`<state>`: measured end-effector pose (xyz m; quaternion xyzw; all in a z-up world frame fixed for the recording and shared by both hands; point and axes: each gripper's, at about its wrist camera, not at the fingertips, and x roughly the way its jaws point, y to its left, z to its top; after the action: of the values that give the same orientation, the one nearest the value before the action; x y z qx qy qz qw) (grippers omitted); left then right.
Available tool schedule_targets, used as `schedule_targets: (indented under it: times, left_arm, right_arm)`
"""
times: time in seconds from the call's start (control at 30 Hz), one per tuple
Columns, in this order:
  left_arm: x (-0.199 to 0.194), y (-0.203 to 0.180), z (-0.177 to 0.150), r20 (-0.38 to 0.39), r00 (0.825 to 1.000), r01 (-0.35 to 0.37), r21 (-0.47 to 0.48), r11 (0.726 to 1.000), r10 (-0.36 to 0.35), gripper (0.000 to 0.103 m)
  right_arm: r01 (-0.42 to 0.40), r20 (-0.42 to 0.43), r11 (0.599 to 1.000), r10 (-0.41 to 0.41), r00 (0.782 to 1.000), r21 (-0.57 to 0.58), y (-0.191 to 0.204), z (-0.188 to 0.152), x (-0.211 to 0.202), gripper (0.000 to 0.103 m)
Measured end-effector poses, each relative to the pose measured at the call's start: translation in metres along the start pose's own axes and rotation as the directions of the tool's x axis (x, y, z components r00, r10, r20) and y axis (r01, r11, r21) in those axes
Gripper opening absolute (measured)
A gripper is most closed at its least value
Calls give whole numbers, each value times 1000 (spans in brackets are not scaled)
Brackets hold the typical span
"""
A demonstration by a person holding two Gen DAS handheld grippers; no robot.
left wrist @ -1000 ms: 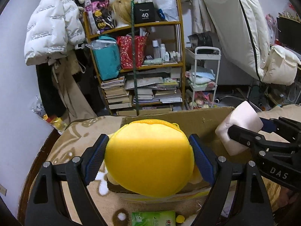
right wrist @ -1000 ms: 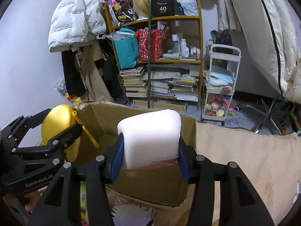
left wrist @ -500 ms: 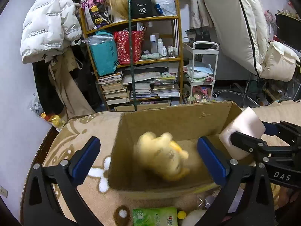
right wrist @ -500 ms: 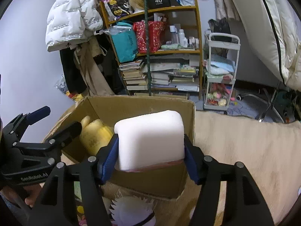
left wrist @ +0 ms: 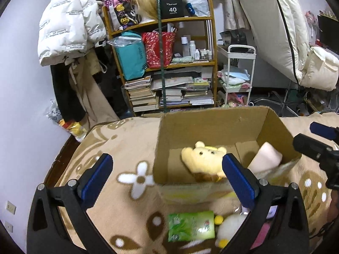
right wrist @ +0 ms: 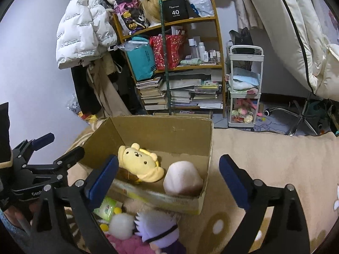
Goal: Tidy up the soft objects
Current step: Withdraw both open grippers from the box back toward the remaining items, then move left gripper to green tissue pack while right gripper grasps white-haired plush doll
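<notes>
Both claws, left claw (left wrist: 167, 180) and right claw (right wrist: 168, 180), are spread wide and holding nothing. The yellow plush (right wrist: 141, 163) and white sponge (right wrist: 183, 180) sit side by side inside the cardboard box (right wrist: 169, 133) on the blanket (left wrist: 127, 148).

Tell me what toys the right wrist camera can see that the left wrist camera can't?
Only the right wrist view shows the purple-haired doll lying in front of the cardboard box, with pink fabric beside it. Only the left wrist view shows the white flower pattern on the blanket left of the box. Both show the yellow plush and the white foam block inside the box, and the green tissue pack in front of it.
</notes>
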<state>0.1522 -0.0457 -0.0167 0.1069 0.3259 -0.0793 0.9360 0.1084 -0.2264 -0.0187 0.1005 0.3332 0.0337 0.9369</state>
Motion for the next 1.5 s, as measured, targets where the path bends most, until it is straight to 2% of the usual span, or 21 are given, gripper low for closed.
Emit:
schedule_targets:
  times: [0.4,0.53,0.73,1.1,1.5]
  left_arm:
    - [-34,17,-33,-77,997,-2,-56,998,-3,102]
    - [-44,17,-40,-84,996,-14,-46,999,10,102]
    - [-50,15,-53,-121,993,1,-48,999,-7,102]
    - [-18,4,-67,-221,975,10,-30,999,-17,102]
    - [32,-6,-74,-331,943,36,-31,999,-44,102]
  right_arm:
    - [6,-28,1000,-7,1000,-8,10,-20,-29,100]
    - [6,-41,1000,-7,999,-11,15,-29,-37,100]
    - [12,-64,1000,-13,998,-21,20,-41,-38,100]
    - [37,-116,999,-39,993,-17,20,-53,-16,100]
    - [40,-178,999,-43,983,-20,18,-61,14,100]
